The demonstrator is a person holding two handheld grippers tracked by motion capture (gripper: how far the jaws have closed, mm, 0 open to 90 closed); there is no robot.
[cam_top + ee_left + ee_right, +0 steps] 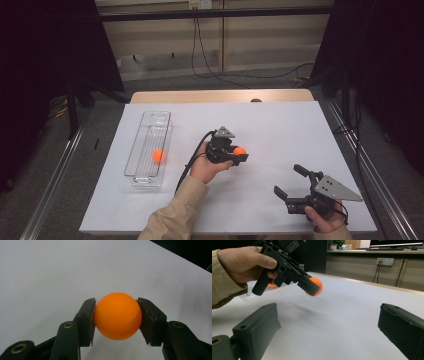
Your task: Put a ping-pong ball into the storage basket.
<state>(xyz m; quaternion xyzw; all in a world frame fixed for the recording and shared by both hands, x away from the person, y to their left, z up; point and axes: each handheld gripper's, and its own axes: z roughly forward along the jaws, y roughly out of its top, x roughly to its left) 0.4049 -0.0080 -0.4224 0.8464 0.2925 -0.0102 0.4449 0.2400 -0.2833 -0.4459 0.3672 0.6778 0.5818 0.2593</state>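
Above the middle of the white surface (pixel 280 125), the left gripper (pixel 239 155) has its fingers (pixel 86 320) clamped on an orange ball (pixel 117 315); near the front right corner, the right gripper (pixel 290 181) fingers (pixel 257 327) stand spread, nothing between them. A second ball (pixel 159 155) lies in the clear tray (pixel 150 117) toward the left edge.

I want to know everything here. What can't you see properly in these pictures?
- Held orange ball: in the left gripper view, the left tool's pads cover its sides.
- Second orange ball: in the right gripper view, the person's hand hides most of it.
- Clear tray: in the high view, too glassy to trace its walls.
- Right tool: in its own view, the jaw bases are cut off by the bottom edge.
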